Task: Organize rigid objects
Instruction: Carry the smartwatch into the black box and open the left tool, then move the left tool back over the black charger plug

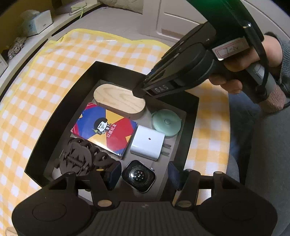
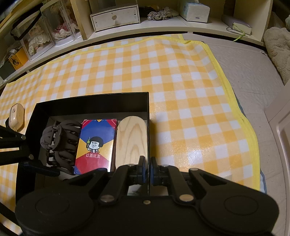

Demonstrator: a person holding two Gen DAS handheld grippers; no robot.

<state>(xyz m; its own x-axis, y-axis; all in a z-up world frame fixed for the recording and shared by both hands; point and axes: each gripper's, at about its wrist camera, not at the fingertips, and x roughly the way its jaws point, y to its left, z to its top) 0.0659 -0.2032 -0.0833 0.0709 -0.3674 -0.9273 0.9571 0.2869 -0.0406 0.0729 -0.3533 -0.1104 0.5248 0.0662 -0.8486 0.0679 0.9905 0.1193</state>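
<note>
A black box on the checked cloth holds a wooden oval block, a colourful card pack, a brown hair claw, a white charger, a mint round case and a watch body. My left gripper is open, low over the box around the watch. My right gripper is shut on the box's right wall, beside the wooden block. The card pack and hair claw show in the right wrist view too.
A beige earbud case lies on the yellow checked cloth left of the box. Shelves with a drawer unit, tissue box and display cases run along the back. Grey bedding lies right of the cloth.
</note>
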